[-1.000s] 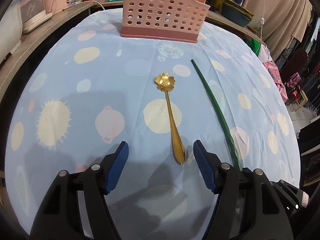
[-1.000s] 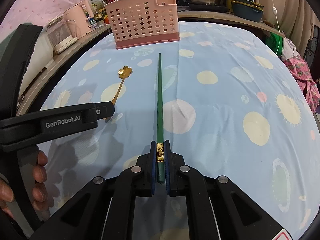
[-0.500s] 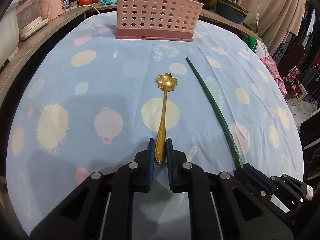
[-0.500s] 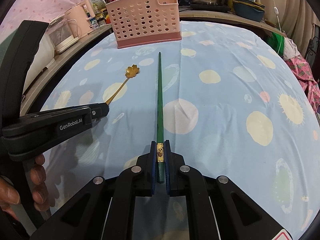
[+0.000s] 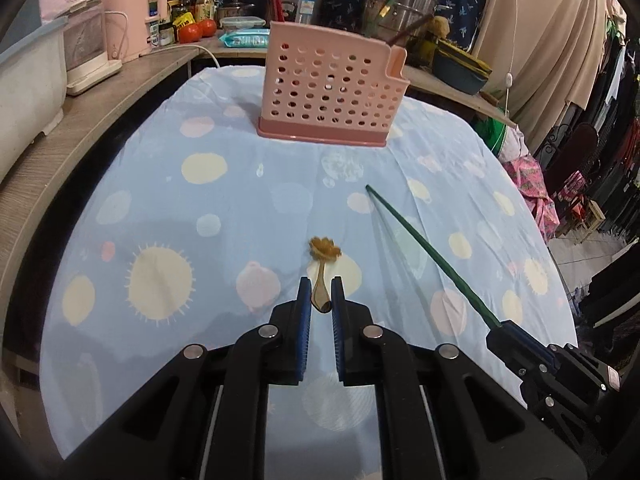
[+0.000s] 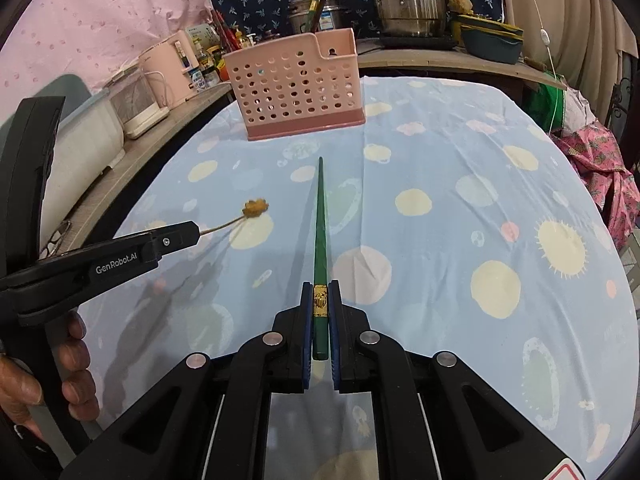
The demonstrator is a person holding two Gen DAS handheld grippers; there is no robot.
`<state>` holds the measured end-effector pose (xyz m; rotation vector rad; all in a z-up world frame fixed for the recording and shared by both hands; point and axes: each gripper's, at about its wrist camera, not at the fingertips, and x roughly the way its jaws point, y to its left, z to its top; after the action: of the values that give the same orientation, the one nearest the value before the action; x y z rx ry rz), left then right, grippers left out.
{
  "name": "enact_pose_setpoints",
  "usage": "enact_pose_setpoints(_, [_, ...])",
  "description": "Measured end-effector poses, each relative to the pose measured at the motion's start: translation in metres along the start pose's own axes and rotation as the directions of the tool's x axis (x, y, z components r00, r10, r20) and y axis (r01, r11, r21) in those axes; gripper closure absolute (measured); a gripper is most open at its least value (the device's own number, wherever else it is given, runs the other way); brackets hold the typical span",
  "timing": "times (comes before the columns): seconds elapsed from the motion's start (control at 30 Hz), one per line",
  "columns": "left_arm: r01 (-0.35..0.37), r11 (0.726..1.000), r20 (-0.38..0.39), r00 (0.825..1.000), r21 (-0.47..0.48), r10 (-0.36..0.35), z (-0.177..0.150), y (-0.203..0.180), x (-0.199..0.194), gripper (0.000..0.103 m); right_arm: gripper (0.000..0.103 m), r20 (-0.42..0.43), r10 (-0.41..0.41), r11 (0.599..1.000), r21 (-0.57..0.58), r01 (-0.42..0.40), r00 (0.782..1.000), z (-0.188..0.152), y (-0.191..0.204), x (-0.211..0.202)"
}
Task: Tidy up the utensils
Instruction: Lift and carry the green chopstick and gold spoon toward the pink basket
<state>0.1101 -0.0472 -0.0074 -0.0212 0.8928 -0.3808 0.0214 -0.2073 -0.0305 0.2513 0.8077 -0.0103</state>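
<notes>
1. My left gripper (image 5: 321,294) has its fingers clamped on the handle end of the gold spoon (image 5: 323,266), having just finished closing on it; the flower-shaped bowl points toward the far edge of the table (image 5: 160,208).
2. The spoon hangs clear of the blue spotted cloth, above the table's middle.
3. My right gripper (image 6: 320,300) has its fingers clamped on the thick end of the green chopstick (image 6: 320,224), at its gold band.
4. The chopstick tip points at the pink perforated holder (image 6: 298,84), which stands upright at the table's far edge, well apart from both utensils.
</notes>
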Motion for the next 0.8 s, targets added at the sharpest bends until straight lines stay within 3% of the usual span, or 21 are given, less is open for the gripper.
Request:
enact_pose_setpoints(0.1, [0.002,1.0,0.042,0.999,0.0,-0.002,0.01,0.003,-0.013,0.102,0.096,0.038,0.014,1.0,0.007,-0.014,0.999,0.011,0.001,-0.012])
enact_pose_setpoints(0.6, [-0.024,0.999,0.144,0.989,0.024,0.021,0.063,0.016,-0.038,0.102,0.096,0.248,0.092,0.993,0.05,-0.107,0.964,0.097,-0.009,-0.06])
enact_pose_setpoints(0.8, [-0.034,0.996,0.17,0.985,0.08,0.02,0.089,0.01,-0.047,0.102,0.096,0.308,0.082,0.995,0.023,-0.093,0.948,0.13,-0.007,-0.068])
